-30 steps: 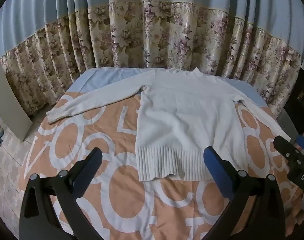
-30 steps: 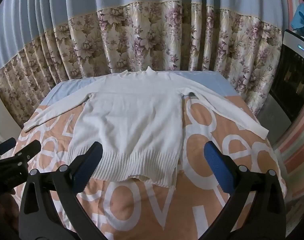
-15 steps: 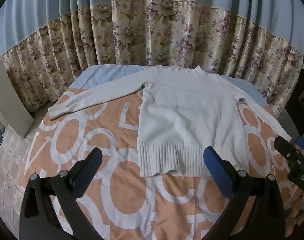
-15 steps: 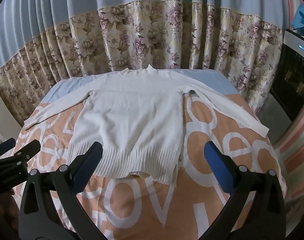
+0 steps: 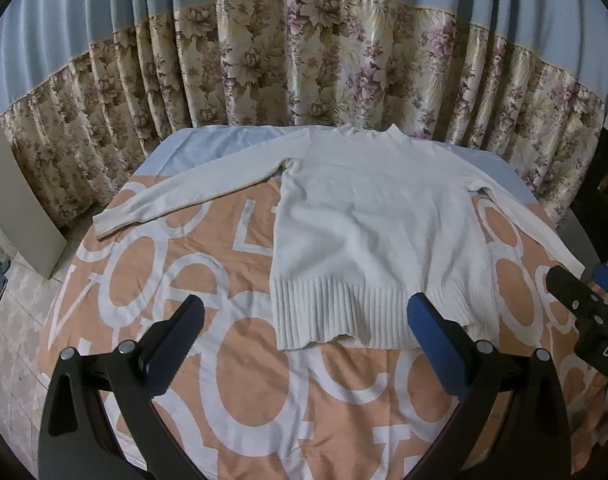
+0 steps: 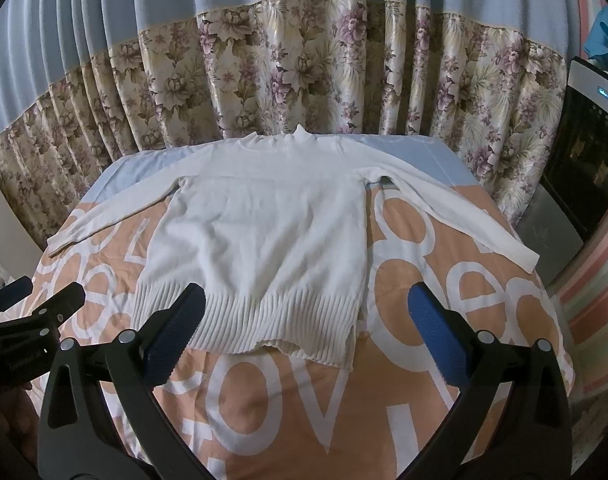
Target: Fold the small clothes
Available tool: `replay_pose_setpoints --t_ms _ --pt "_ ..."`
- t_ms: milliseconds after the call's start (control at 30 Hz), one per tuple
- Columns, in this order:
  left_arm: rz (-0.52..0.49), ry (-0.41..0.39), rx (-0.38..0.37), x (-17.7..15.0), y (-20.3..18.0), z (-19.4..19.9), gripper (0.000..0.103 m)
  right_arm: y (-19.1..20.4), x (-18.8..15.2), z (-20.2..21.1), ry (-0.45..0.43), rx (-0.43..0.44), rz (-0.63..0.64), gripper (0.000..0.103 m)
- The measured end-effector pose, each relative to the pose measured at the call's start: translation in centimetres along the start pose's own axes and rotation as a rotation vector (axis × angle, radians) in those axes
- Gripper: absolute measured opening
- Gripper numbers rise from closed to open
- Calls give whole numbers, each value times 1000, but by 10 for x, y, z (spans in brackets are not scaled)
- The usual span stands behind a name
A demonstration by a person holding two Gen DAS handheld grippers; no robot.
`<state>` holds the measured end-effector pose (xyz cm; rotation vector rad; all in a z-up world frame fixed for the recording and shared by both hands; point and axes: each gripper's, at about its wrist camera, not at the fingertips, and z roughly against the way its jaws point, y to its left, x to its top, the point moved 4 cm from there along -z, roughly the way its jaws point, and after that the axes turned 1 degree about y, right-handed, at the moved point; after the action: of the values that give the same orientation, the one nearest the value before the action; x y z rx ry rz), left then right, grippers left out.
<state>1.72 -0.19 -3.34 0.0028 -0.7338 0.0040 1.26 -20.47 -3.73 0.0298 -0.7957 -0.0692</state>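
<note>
A white knit sweater [image 5: 367,232] [image 6: 260,236] lies flat on the bed, neck toward the curtain, ribbed hem toward me, both sleeves spread outward. My left gripper [image 5: 304,336] hangs open above the bedspread, just short of the hem's left part, holding nothing. My right gripper [image 6: 304,332] is open too, hovering over the hem's right corner. The right gripper's tip [image 5: 579,300] shows at the right edge of the left wrist view, and the left gripper's tip [image 6: 36,312] at the left edge of the right wrist view.
The bed carries an orange bedspread with white letters [image 5: 244,392] over a pale blue sheet [image 5: 208,144]. A flowered curtain [image 5: 304,60] hangs behind. A pale board [image 5: 20,204] leans at the left, a dark appliance [image 6: 587,152] stands at the right, tiled floor [image 5: 12,320] lies left.
Both grippers have drawn back and risen slightly, so the sweater sits a little farther away and higher in both views. Both stay open; the sweater has not moved.
</note>
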Motion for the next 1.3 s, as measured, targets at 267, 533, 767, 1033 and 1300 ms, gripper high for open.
replay_pose_setpoints --t_ms 267,533,767,1033,1300 --pt "-7 1 2 1 -3 -2 102 -1 1 -1 0 2 -4 100" --pt "-2 3 14 -1 0 -3 102 -2 2 -1 3 10 -5 100" --pt "-4 7 14 -2 2 -3 102 -2 2 0 -3 7 -12 100" --pt "3 6 11 -3 6 -3 102 -2 2 1 -2 7 -12 100" --pt "1 9 12 -3 6 -3 102 -1 1 1 -3 9 -6 100"
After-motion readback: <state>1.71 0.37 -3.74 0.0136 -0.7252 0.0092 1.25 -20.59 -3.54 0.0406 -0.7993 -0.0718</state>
